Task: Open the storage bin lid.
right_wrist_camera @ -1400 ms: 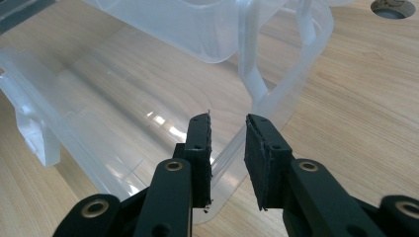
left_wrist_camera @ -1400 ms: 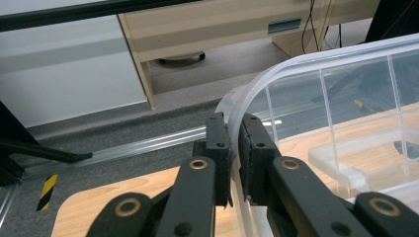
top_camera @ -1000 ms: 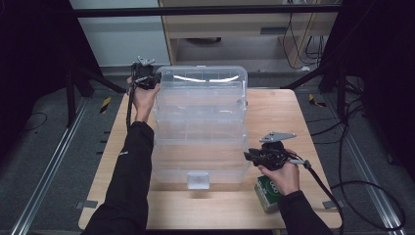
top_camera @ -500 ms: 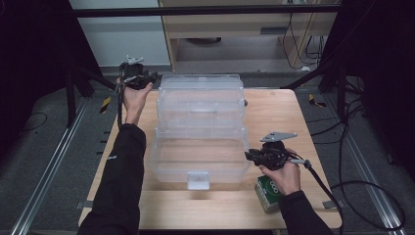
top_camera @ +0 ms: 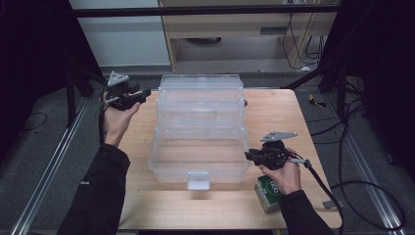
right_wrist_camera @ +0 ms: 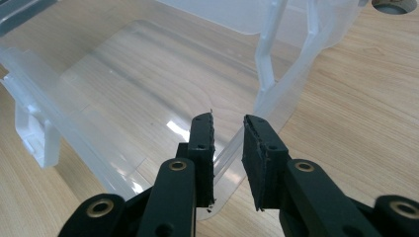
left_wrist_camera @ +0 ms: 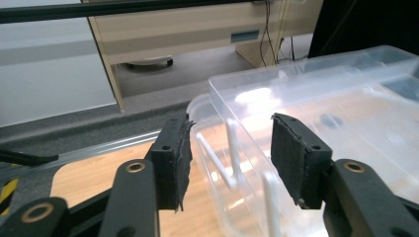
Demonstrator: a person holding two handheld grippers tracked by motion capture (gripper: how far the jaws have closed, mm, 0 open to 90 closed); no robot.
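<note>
Left gripper (top_camera: 143, 93) moved off box lid (top_camera: 200, 93), jaws opening, empty | right gripper (top_camera: 250, 155) jaws grasping box (top_camera: 195, 161) rim

clear storage box (top_camera: 200, 127) blocking table (top_camera: 284, 110) centre, side strips seemingly passable

Bin (top_camera: 198, 147) mid-table (top_camera: 274, 107), box (top_camera: 268, 193) R.

Clear plastic storage box (top_camera: 198, 156) sits mid-counter (top_camera: 274, 110), long axis running away from the person. Lid (top_camera: 201, 98) swung open, standing raised over the far half on pale hinge arms (right_wrist_camera: 269, 59); near half is an open tray, nothing inside, wood grain visible through the floor. Frosted latch tab (top_camera: 198, 180) on the near wall. Near-right rim passes between two black pads.
</note>
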